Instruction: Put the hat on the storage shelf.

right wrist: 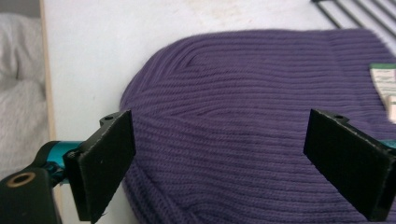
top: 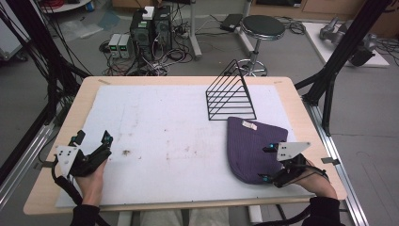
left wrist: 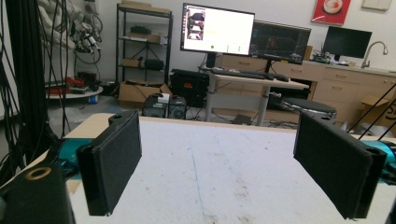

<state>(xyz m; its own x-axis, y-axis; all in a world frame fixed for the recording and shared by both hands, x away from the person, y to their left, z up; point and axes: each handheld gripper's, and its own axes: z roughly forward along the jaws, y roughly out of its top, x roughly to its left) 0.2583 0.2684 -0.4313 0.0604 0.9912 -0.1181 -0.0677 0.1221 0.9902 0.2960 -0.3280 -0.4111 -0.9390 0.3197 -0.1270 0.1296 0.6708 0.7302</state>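
Observation:
A purple knitted beanie [top: 251, 146] lies flat on the white mat at the right, a white label [top: 249, 125] on its far edge. My right gripper [top: 267, 163] hovers over the hat's near right edge, open; in the right gripper view its jaws stand wide apart above the ribbed knit [right wrist: 243, 121], holding nothing. My left gripper [top: 93, 137] rests at the table's left front, open, and its own view shows bare mat [left wrist: 219, 172] between the pads.
A black wire rack [top: 230, 92] stands just behind the beanie at the back right. The white mat [top: 164, 136] covers most of the wooden table [top: 80, 99]. Computers, cables and a stool sit on the floor beyond the far edge.

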